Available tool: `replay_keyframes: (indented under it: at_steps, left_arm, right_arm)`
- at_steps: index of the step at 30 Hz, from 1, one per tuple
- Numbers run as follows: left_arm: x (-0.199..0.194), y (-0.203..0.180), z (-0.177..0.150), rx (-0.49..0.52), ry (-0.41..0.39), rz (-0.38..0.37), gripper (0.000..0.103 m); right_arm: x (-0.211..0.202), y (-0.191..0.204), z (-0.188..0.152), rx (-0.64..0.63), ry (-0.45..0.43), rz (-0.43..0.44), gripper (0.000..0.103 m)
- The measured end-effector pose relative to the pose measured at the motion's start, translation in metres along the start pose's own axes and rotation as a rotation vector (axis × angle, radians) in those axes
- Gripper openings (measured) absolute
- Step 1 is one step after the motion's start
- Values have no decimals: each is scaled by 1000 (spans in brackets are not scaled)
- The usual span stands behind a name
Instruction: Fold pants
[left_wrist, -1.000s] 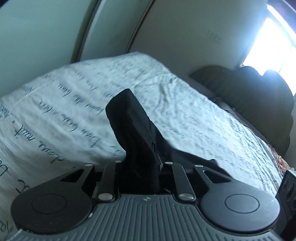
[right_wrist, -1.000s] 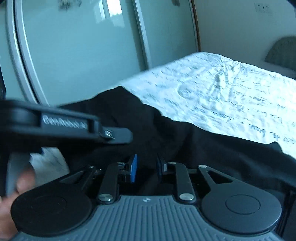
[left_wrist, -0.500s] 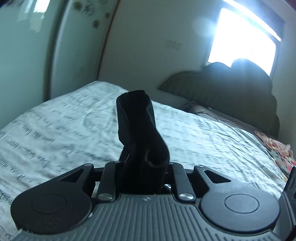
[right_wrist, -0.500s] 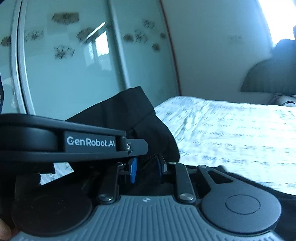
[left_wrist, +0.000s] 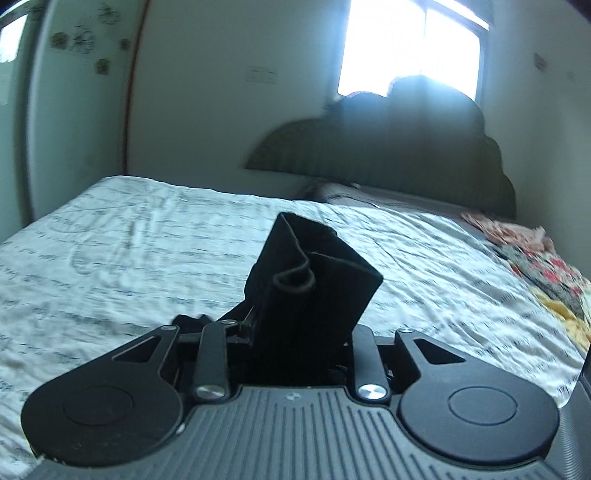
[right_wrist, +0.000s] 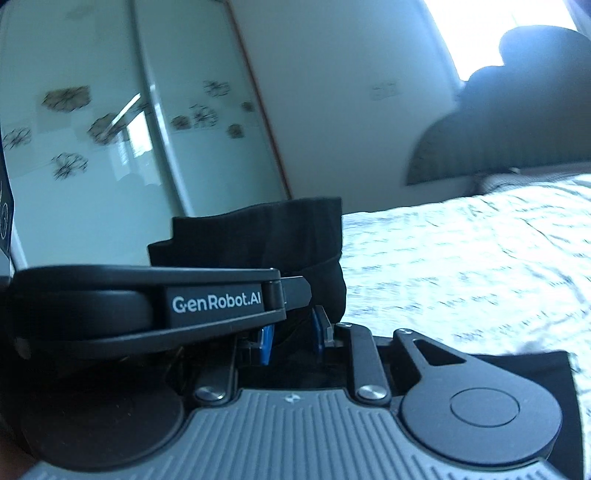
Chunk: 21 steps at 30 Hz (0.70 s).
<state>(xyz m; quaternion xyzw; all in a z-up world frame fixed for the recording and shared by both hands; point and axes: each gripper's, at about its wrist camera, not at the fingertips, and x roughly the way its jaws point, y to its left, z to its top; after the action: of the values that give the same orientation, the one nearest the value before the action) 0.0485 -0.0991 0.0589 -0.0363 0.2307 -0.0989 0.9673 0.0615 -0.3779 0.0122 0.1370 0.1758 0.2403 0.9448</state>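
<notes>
The black pants are held up above the bed. My left gripper is shut on a bunched fold of them; the fabric stands up between the fingers and hides them. In the right wrist view my right gripper is shut on another part of the black pants, with the blue pads pressed on the cloth. The left gripper's body lies just left of it, close alongside. A corner of the pants hangs at lower right.
The bed with a white sheet printed with script spreads below. A dark headboard stands under a bright window. Flowered bedding lies at the right. Glass wardrobe doors stand at the left.
Both grippers have risen and tilted up with the pants; the view swung from the bed surface toward the headboard and window. The two grippers stay close together.
</notes>
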Motion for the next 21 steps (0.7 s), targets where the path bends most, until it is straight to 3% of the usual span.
replay_keyframes:
  at_steps: [21]
  left_arm:
    - [59,-107,-42,131,120,-148,36]
  right_arm:
    - [-52,-113,-35,196,-7,-190,22]
